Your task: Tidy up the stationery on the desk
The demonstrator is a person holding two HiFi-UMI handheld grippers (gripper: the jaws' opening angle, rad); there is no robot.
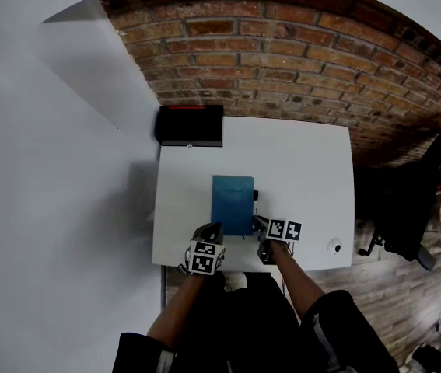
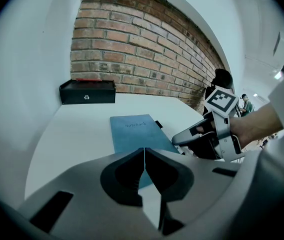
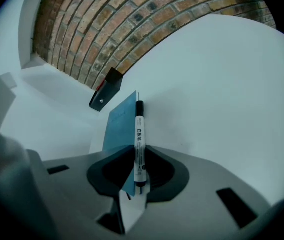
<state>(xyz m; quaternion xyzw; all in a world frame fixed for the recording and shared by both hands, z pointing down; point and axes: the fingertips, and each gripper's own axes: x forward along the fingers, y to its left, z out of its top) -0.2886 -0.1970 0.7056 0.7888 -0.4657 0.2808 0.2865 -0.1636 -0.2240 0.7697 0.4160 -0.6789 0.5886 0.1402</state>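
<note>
Grey left tool [image 1: 215, 227] bears black-and-white marker cube [image 1: 204, 257].

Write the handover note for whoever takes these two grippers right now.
Left gripper: shut, empty, by the near-left corner of the blue rectangular notebook.
Right gripper: shut on the white marker pen with a black cap.
Notebook lies mid-desk; black rectangular box sits at the far left corner of the white desk.
Done: pen gripped.
To do: stow pen, tidy notebook.

right gripper [image 3: 137, 176]: clamps marker [image 3: 138, 143] | blue notebook [image 3: 119, 124] beyond | black box [image 3: 106, 95] behind
</note>
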